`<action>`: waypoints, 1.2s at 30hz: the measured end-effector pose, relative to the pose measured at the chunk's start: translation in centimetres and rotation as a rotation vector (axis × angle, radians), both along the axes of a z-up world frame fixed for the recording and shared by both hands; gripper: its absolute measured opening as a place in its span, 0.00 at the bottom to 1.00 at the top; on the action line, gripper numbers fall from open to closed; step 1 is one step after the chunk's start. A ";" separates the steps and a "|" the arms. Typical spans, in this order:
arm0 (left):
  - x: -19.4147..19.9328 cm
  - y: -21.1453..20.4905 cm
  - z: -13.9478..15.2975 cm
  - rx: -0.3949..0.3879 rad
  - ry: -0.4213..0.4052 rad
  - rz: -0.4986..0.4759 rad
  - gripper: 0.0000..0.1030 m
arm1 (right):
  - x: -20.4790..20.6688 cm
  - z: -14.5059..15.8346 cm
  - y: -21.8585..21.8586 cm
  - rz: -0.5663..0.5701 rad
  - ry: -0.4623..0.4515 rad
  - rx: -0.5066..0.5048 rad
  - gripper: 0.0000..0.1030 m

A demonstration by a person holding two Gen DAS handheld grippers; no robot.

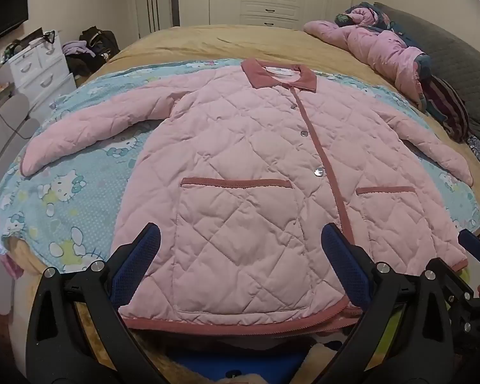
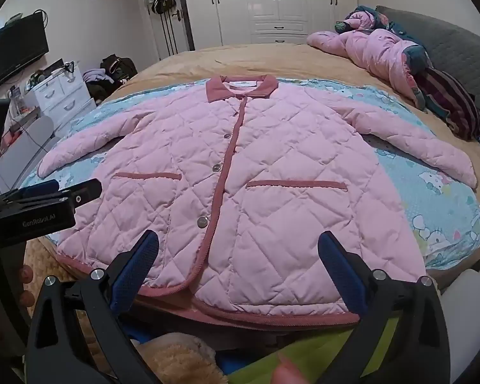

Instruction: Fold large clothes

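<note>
The pink quilted jacket's (image 1: pixel 240 166) lower hem dips behind the gripper arms; a blurred fingertip (image 2: pixel 288 372) intrudes at the bottom edge; the collar label (image 2: pixel 240 82) is unreadable.

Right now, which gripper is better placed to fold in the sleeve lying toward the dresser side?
Left, probably. The left gripper, open, hovers over the jacket hem half nearer that sleeve. The right gripper, also open, sits over the other half.
</note>
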State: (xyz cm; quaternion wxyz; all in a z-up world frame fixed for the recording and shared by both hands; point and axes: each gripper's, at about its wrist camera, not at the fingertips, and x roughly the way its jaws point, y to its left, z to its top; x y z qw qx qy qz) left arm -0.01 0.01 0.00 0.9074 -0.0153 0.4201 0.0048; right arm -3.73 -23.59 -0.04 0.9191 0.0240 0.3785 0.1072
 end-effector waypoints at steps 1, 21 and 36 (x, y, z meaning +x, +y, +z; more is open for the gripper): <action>0.1 0.1 0.0 -0.008 0.005 0.000 0.91 | -0.1 0.0 -0.2 -0.008 -0.006 0.018 0.96; 0.2 -0.4 -0.2 0.000 -0.002 -0.009 0.91 | 0.2 0.2 -0.3 -0.016 -0.008 0.029 0.96; 0.2 -0.2 -0.1 -0.005 -0.005 -0.010 0.91 | 0.2 0.0 -0.4 -0.024 -0.011 0.024 0.96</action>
